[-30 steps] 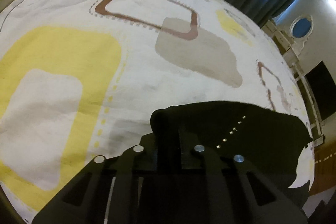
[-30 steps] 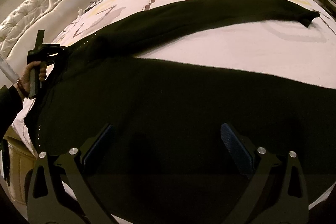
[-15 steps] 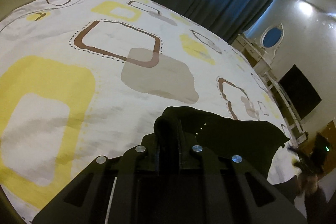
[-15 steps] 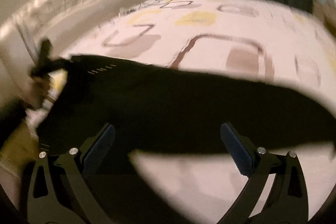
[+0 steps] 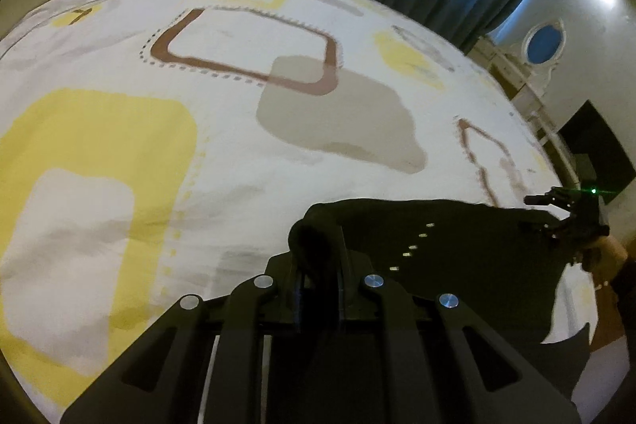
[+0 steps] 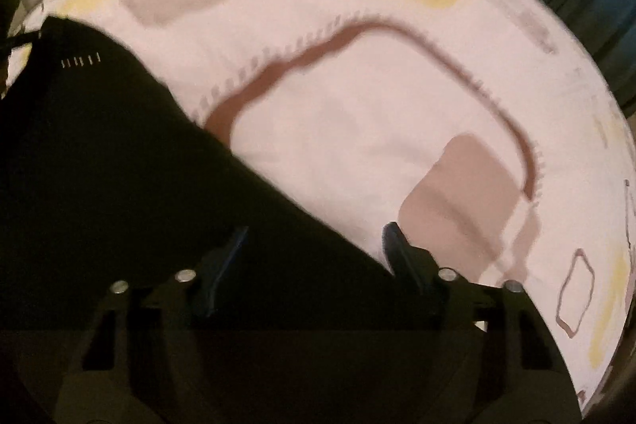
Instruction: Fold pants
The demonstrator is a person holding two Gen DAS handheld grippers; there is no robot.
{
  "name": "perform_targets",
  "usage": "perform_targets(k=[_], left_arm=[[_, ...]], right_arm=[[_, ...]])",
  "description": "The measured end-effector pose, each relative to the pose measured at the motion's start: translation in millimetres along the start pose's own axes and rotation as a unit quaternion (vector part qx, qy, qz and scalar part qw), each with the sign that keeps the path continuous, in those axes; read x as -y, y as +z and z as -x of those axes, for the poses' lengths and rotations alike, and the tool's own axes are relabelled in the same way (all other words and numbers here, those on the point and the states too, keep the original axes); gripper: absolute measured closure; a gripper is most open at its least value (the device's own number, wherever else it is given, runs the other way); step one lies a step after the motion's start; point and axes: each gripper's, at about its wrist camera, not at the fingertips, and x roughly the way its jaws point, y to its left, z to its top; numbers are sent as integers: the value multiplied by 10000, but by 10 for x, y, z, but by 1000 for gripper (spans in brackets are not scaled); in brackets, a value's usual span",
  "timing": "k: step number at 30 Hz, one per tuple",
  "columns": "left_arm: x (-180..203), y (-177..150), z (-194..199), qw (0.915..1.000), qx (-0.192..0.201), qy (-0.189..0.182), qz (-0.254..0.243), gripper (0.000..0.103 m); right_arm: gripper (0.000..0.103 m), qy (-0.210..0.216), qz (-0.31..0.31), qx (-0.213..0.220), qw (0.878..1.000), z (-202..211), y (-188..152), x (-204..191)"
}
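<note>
Two tongs: we are pinching black pants (image 5: 457, 265) in the left tongs (image 5: 318, 289) near the bed's (image 5: 238, 153) edge, while our right tongs (image 6: 314, 249) are closing over them, pads not yet pressing.

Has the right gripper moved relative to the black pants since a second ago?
Yes. The right gripper has swept from mid-fabric to the edge of the pants, with bedsheet beyond; its jaws are closing.

Black pants (image 5: 457, 249) w/ row of small white marks, spread flat on patterned bed, one corner bunched up.
</note>
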Motion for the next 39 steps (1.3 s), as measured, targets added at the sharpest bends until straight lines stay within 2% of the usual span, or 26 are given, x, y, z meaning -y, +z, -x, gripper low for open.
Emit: perform_targets(k=[1,3,4,5,6,7,8,9,10,11,12,15,19,23,27,33,39], left_arm=[[-36,2,-39,10000,-51,56,45,91],[-97,1,-104,9997,-148,115,132,89],[-124,-7,-140,9995,-198,159,168,87],[-146,-14,-173,9994,-240,173,200,87],[-155,-20,-186,9993,-244,174,220,87],[-166,-21,-200,9993,-235,170,251,87],[-172,-16,-207,9992,-238,164,273,87],[-173,-10,-212,9992,-247,164,281,87],[-170,1,-213,9991,-262,189,274,87],[-157,8,-208,9991,-268,200,259,87],[-146,19,-202,9992,-266,208,232,90],[-120,35,-136,9992,-197,206,267,91],[-102,40,92,9983,90,-126,558,92],[18,-10,428,9967,378,-447,571,92],[160,-152,834,9947,630,-688,427,92],[233,-590,1414,9897,918,-1008,432,92],[203,-1245,1720,9912,778,-956,474,92]], right_arm=[[35,-33,118,28,9999,-21,9,-15],[24,-154,206,19,9997,-59,15,-15],[24,-87,154,-33,9998,-77,14,2],[30,134,-52,-118,9998,-95,11,52],[41,283,-152,-141,9994,-93,3,60],[45,342,-158,-142,9992,-82,-7,46],[55,355,-105,-139,9992,-65,-14,8],[66,341,-72,-139,9993,-54,-18,-29],[72,267,-26,-130,9996,-32,-21,-63],[86,155,23,-112,9998,-3,-27,-89],[90,-31,81,-48,10000,51,-44,-136],[94,-389,144,234,9989,229,-97,-237],[94,-800,55,834,9933,628,-282,-379],[94,-1029,15,1296,9862,1033,-623,-521],[94,-1298,107,1656,9776,1397,-1033,-928],[94,-1431,-114,2092,9673,1822,-1767,-1502],[94,-1540,-207,2149,9642,1826,-2292,-2016]])
